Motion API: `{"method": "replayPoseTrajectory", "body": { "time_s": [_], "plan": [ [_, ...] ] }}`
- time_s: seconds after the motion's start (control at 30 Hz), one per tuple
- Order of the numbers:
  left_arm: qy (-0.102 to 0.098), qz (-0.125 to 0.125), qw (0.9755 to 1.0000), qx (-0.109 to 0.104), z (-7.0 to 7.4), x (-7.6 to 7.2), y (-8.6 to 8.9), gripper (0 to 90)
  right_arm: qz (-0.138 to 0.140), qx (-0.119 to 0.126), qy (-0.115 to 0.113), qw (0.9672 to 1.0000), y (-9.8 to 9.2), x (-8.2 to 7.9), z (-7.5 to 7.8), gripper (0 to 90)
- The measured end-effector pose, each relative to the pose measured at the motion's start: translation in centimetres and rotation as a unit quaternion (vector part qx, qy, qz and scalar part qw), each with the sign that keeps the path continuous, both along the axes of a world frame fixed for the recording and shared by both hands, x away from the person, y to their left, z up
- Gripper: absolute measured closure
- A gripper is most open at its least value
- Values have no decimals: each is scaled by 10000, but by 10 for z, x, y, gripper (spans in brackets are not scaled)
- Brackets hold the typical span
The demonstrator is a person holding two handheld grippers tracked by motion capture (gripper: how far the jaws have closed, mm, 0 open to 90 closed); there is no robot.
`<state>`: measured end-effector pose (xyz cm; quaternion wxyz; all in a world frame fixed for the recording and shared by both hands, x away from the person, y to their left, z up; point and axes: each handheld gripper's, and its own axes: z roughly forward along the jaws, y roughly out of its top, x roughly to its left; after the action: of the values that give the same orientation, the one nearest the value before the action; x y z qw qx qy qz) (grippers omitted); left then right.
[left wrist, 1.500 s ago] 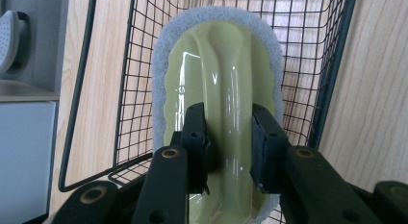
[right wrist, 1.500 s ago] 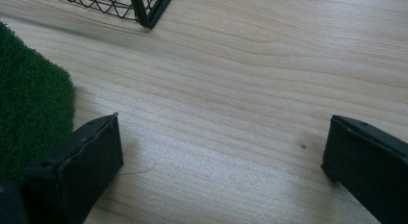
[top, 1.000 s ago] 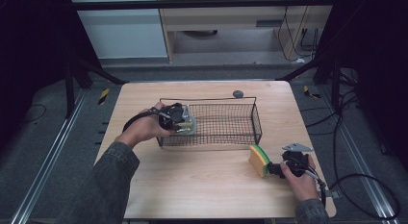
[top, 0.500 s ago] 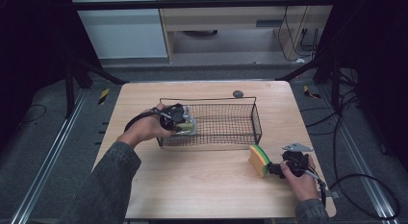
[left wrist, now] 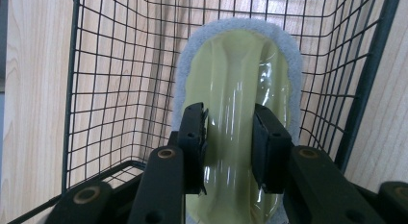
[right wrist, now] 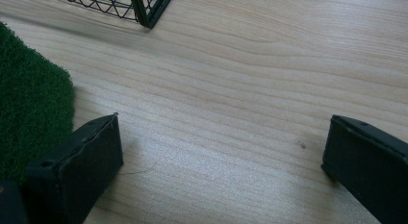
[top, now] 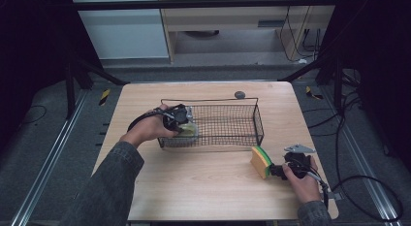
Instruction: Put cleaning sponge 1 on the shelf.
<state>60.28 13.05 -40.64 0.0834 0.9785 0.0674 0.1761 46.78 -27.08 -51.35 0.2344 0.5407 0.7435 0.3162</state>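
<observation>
Left gripper: clamped on a pale yellow-green glossy pad with a grey fuzzy rim. Jaws pinch it across its narrow middle, pads pressed into the shiny face on both sides.

Pad position: inside the black wire mesh basket, at its left end, held against or just off the left wall. High view puts it low in the basket; cannot tell if it touches the floor mesh.

Pad long axis: runs straight away from the left gripper, in line with the jaws, into the basket.

Right gripper: released, jaws spread wide, nothing but bare light wooden table between them.

Sponge: yellow block with a green scouring face, standing on edge on the table just outside the basket's near right corner. In the right gripper view its green face sits just beside the left-hand jaw, outside the gap, not between the jaws.

Key relation: sponge lies off to one side of the open right gripper, not ahead of it. The right hand is much the nearer one; the left hand is well apart, busy at the basket.

Judgement, next move: right gripper likely needs a sideways shift or a turn to bring the sponge between the jaws before closing. Left looks about ready to let the pad go in the basket.

Risk: closing the right jaws now would grab air or just clip the sponge's edge.
</observation>
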Motion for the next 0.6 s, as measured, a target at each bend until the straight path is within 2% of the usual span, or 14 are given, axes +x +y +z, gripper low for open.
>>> {"method": "replayPoseTrajectory", "body": {
  "time_s": [0.13,0.37,0.6],
  "plan": [
    [22,-1,10000,6,-1,0,0,682,-5,2,2,10000,0,0,0,5],
    [16,-6,9999,-118,5,-3,1,673,-4,3,2,10000,0,0,0,5],
    [-181,-20,9986,-498,23,-10,6,655,-3,-2,-4,10000,0,0,0,5]
  ]
}}
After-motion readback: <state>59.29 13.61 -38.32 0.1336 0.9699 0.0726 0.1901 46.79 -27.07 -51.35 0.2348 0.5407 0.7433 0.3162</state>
